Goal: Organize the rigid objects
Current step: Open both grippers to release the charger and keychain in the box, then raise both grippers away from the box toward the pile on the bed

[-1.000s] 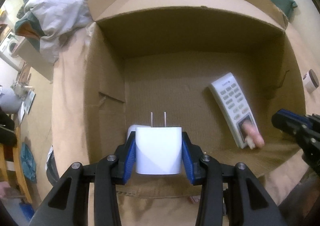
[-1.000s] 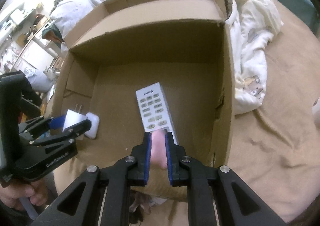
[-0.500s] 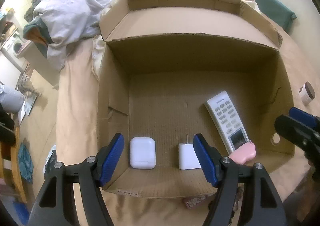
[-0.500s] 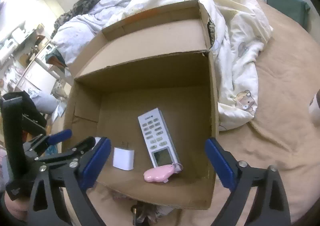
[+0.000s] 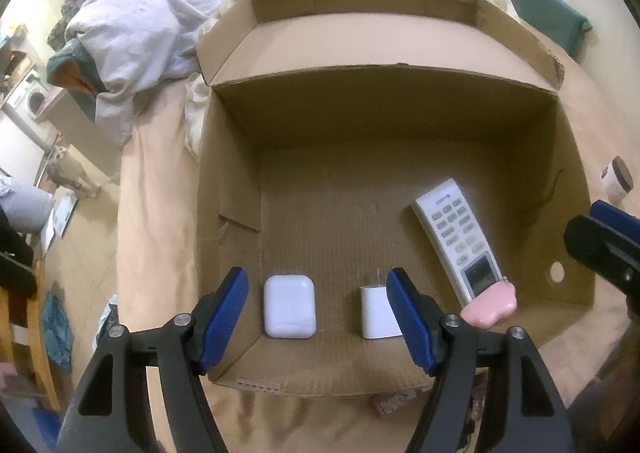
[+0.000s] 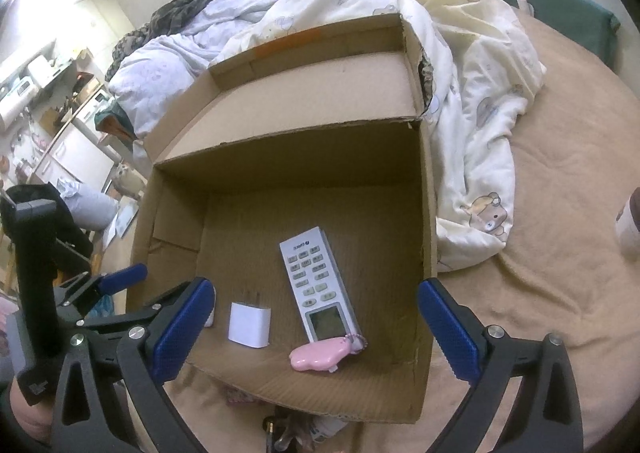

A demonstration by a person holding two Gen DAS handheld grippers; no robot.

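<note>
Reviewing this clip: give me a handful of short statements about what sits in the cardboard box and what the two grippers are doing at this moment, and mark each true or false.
1. The white remote lies flat on the floor of the cardboard box. True.
2. The left gripper is clamped on the white charger plug. False: its jaws stand apart and the plug sits on the box floor.
3. The pink keychain charm rests at the screen end of the remote. True.
4. The right gripper holds the pink charm. False: its jaws are wide open and hold nothing.
5. The white earbud case lies outside the box on the bed. False: it lies inside the box, beside the plug.
</note>
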